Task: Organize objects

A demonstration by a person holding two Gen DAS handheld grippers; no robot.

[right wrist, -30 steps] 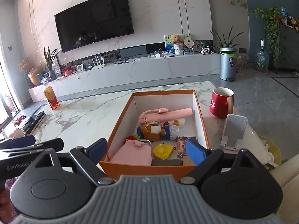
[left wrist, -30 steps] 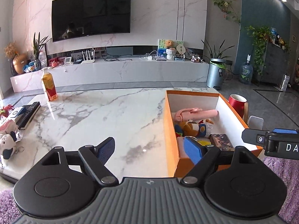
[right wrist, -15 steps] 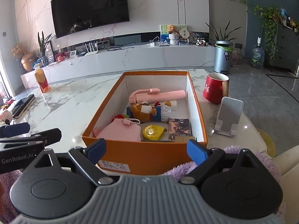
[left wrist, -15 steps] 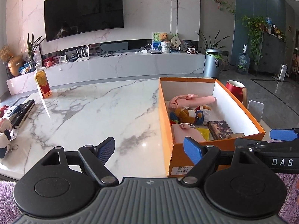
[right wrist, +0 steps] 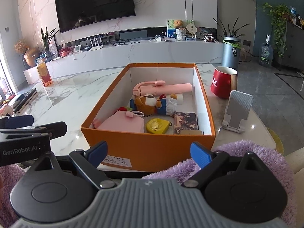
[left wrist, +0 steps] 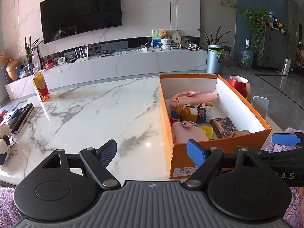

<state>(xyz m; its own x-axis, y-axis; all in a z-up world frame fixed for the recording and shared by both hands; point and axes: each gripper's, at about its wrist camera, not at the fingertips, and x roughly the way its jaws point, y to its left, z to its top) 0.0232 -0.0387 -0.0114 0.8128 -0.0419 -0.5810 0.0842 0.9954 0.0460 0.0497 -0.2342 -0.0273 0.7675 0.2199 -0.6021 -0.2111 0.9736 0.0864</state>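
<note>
An orange box (right wrist: 152, 148) (left wrist: 220, 148) stands on the marble table (left wrist: 95, 114) at its near right edge. Inside lie a pink selfie stick (right wrist: 167, 87), a plush bear (right wrist: 150, 104), a pink pouch (right wrist: 121, 123), a yellow tape measure (right wrist: 157, 126) and a dark patterned card box (right wrist: 186, 122). My left gripper (left wrist: 152, 152) is open and empty, held off the table's near edge, left of the box front. My right gripper (right wrist: 150, 152) is open and empty too, in front of the box's near wall, above a purple fuzzy sleeve (right wrist: 237, 157).
A red mug (right wrist: 223, 84) and a white phone stand (right wrist: 237, 112) stand right of the box. An orange drink bottle (left wrist: 40, 86) is at the table's far left. A remote (left wrist: 20, 117) and a cow plush (left wrist: 3, 146) lie along the left edge.
Both grippers have drawn back toward the person, away from the box. The box's near wall and its label now show in full. The fingers stayed open.
</note>
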